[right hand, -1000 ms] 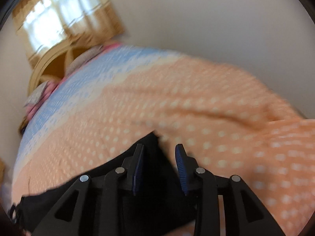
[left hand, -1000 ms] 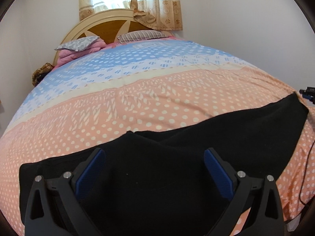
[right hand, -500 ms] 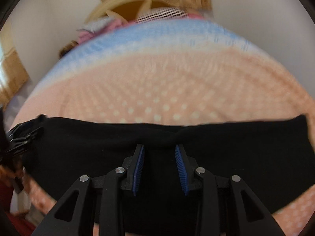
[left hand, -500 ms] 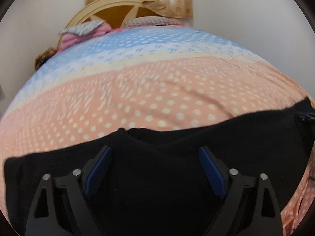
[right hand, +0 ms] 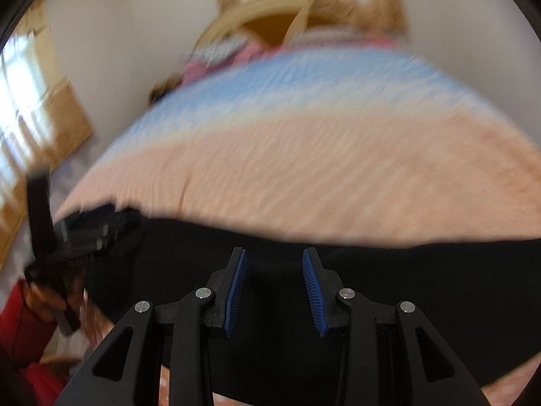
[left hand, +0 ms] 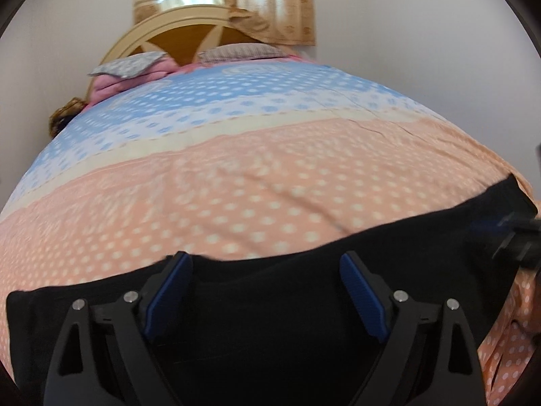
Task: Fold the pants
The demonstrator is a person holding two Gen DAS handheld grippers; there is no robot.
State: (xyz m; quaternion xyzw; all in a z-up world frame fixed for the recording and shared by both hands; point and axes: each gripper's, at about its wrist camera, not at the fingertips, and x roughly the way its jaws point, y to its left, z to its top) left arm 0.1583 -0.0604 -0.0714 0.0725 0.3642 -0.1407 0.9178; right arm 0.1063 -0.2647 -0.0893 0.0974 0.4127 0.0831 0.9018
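Black pants [left hand: 270, 321] lie as a long flat band across the near end of the bed. My left gripper [left hand: 265, 258] hovers over their left part, fingertips at the far edge, jaws wide and open with only cloth below. My right gripper [right hand: 274, 253] hangs over the pants [right hand: 422, 287] with a narrow gap between its blue pads; I see no fold pinched in it. It also shows as a dark blur, the right gripper [left hand: 517, 237], at the pants' right end. The left gripper [right hand: 84, 233] appears at the left, held by a hand [right hand: 50, 297].
The bedspread [left hand: 236, 186] is peach with white dots near me and blue farther off. Pillows [left hand: 236, 50] and a wooden headboard [left hand: 189, 37] stand at the far end under a curtain [left hand: 270, 0]. A white wall runs along the right. A red sleeve [right hand: 17, 331] shows at lower left.
The right gripper swung left from the pants' right end to over their middle and rolled level. The left gripper moved forward to the pants' far edge and its jaws narrowed slightly.
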